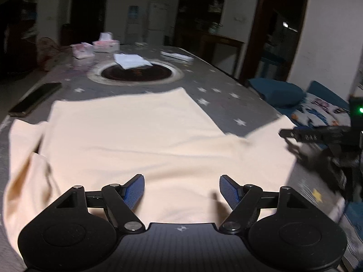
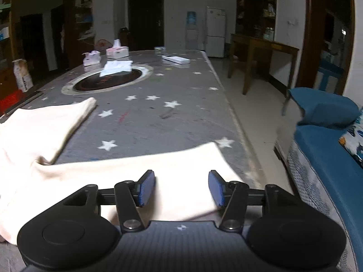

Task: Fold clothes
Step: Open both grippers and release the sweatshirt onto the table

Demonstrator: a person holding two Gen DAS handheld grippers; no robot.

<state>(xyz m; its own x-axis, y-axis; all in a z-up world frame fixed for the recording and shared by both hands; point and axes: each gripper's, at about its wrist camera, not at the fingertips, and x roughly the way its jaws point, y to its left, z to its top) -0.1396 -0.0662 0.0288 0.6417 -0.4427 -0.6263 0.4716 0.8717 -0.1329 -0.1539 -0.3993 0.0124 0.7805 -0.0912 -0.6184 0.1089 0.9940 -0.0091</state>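
A cream garment lies spread on the grey star-patterned table, with a folded panel on top and a sleeve reaching right. My left gripper is open just above the garment's near part, holding nothing. My right gripper is open over the cream sleeve near the table's right edge, empty. The right gripper also shows at the right edge of the left wrist view, beside the sleeve end. The garment's folded body lies at the left in the right wrist view.
A round dark hotplate sits mid-table with white papers on it. Tissue boxes and a white remote lie at the far end. A dark flat object lies at the left. A blue sofa stands right of the table.
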